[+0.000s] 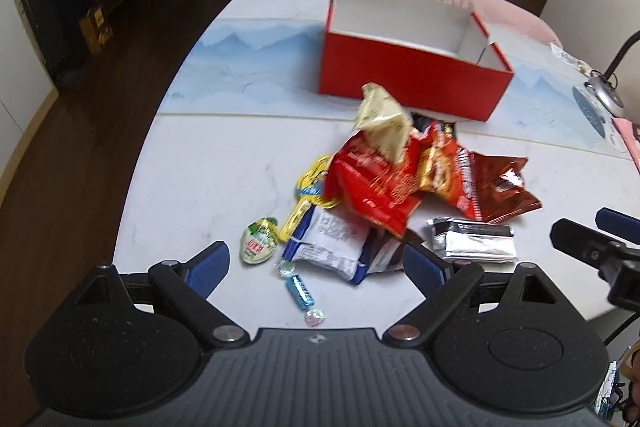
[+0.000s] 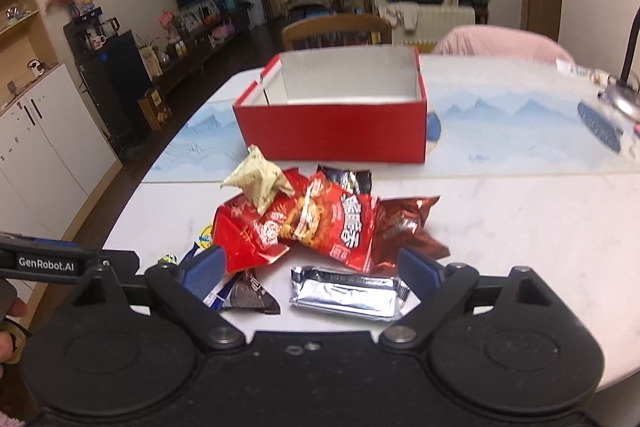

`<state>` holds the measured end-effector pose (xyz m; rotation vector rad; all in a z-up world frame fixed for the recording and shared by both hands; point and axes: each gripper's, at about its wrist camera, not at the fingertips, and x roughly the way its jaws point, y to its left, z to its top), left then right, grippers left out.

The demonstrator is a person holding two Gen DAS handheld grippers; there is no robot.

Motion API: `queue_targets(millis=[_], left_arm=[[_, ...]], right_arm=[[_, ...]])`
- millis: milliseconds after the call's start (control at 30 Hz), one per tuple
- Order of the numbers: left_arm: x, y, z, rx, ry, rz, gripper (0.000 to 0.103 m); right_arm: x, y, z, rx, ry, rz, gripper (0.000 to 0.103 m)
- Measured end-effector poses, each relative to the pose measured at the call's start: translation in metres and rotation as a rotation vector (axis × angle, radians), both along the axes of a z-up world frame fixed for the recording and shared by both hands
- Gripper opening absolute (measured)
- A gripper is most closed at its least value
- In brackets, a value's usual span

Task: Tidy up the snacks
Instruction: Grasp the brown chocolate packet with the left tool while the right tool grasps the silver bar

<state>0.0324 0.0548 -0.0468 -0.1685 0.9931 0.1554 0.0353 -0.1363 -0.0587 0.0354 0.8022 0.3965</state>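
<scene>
A pile of snacks lies on the white table in front of an open red box (image 1: pixel 408 79) (image 2: pixel 332 131), whose visible inside is empty. The pile holds a red bag (image 1: pixel 372 187) (image 2: pixel 256 227), a cream packet (image 1: pixel 384 119) (image 2: pixel 260 179) on top, a dark red bag (image 1: pixel 496 187) (image 2: pixel 404 223), a silver packet (image 1: pixel 472 241) (image 2: pixel 348 295), a blue-white packet (image 1: pixel 328 247), a green jelly cup (image 1: pixel 258 241) and wrapped candies (image 1: pixel 300 289). My left gripper (image 1: pixel 316 267) is open over the blue-white packet, holding nothing. My right gripper (image 2: pixel 312 269) is open above the silver packet, holding nothing.
A wooden chair (image 2: pixel 336 31) and a pink-covered chair (image 2: pixel 504 43) stand at the table's far side. A lamp base (image 1: pixel 604 95) (image 2: pixel 624 95) sits at the right. The table (image 1: pixel 208 167) edge curves on the left, with dark floor beyond. The right gripper shows at the left wrist view's right edge (image 1: pixel 600 247).
</scene>
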Motion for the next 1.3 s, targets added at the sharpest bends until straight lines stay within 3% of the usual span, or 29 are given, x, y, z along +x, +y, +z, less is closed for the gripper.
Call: queue_targets(millis=[133,233,433,633,900,1200,1300], left_arm=[[0.004,0.003,-0.011,-0.016,0.008,-0.044,0.094],[0.010,-0.009,-0.021,0.007,0.006,-0.113,0.094],[0.029,-0.031,-0.048,-0.035,0.052,-0.190,0.092],[0.041,-0.051,-0.065,-0.005,0.082,-0.229,0.092],[0.050,-0.053,-0.079,-0.005,0.106,-0.225,0.091],[0.056,-0.054,-0.088,-0.033,0.120,-0.222,0.075],[0.059,-0.056,-0.091,-0.030,0.127,-0.229,0.072]], right_arm=[[0.009,0.005,-0.014,-0.032,0.023,0.065,0.092],[0.014,0.011,-0.029,-0.094,0.025,0.145,0.091],[0.042,0.019,-0.067,-0.237,0.048,0.385,0.086],[0.073,0.028,-0.100,-0.360,0.096,0.500,0.083],[0.090,0.036,-0.114,-0.382,0.138,0.633,0.080],[0.084,0.033,-0.118,-0.389,0.172,0.660,0.058],[0.070,0.029,-0.119,-0.387,0.186,0.664,0.055]])
